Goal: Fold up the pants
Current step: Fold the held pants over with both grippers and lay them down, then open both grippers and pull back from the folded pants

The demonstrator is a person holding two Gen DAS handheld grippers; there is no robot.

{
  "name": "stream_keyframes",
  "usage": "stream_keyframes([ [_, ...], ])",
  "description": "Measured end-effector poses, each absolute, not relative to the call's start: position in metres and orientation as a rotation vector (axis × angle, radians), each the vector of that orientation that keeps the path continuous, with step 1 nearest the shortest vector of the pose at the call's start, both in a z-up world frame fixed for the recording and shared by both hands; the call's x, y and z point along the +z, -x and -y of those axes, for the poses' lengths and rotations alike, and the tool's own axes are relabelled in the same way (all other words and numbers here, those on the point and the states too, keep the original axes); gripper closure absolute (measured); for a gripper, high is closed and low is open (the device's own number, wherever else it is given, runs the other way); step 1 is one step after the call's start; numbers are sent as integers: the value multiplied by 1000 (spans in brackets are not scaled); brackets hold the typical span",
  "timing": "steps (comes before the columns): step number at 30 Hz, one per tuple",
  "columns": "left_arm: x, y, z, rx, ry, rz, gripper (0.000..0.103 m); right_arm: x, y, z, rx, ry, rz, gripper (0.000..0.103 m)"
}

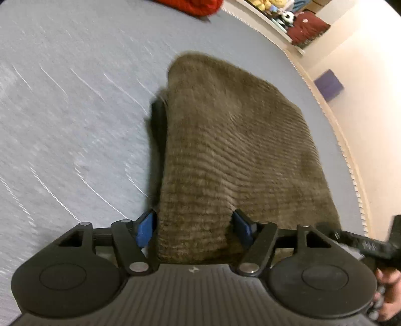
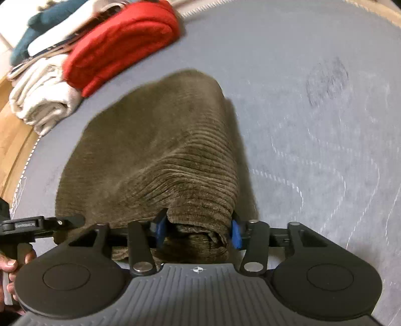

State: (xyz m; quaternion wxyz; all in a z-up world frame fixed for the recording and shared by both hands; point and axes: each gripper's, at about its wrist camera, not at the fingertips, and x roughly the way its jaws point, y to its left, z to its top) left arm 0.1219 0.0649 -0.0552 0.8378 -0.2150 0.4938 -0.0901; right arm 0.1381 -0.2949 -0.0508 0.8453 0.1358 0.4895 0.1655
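The brown corduroy pants lie folded into a thick bundle on the grey-blue mattress. My left gripper straddles the bundle's near left end, its blue pads against the fabric on both sides. In the right wrist view the pants run away from me, and my right gripper holds the near right end, where rolled layers fill the gap between its blue pads. Both grippers sit side by side at the bundle's near edge.
A red folded garment, a white one and a teal one are stacked at the mattress's far left edge, above a wooden floor. A shelf of toys and a purple box lie beyond the right edge.
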Motion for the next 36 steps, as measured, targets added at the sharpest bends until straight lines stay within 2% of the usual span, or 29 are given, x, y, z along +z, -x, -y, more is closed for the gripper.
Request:
stream_keyframes([
  [3, -45, -123, -57, -169, 372, -1025, 25, -41, -129, 272, 348, -122, -1010, 28],
  [4, -43, -122, -56, -165, 351, -1020, 25, -39, -127, 268, 347, -92, -1005, 26],
  [11, -40, -113, -51, -137, 270, -1030, 21, -49, -120, 273, 329, -55, -1051, 20],
  [18, -31, -94, -53, -97, 216, -1033, 17, -35, -98, 273, 292, 23, -1048, 20],
  [24, 22, -49, -27, 16, 9, -843, 14, 14, -68, 268, 243, 99, -871, 20],
  [26, 46, -28, -22, 35, 19, -745, 9, 39, -51, 267, 221, 96, -780, 19],
  [29, 71, -4, -22, 37, 90, -651, 8, 76, -30, 268, 207, 24, -695, 13],
  [32, 79, 9, -20, 42, 146, -653, 6, 111, -9, 275, 237, -109, -612, 5],
  [33, 78, 10, -18, 32, 156, -665, 0, 117, -4, 278, 238, -131, -594, 3],
  [36, 70, 15, -5, 1, 135, -678, 0, 117, 6, 275, 217, -117, -574, 1],
])
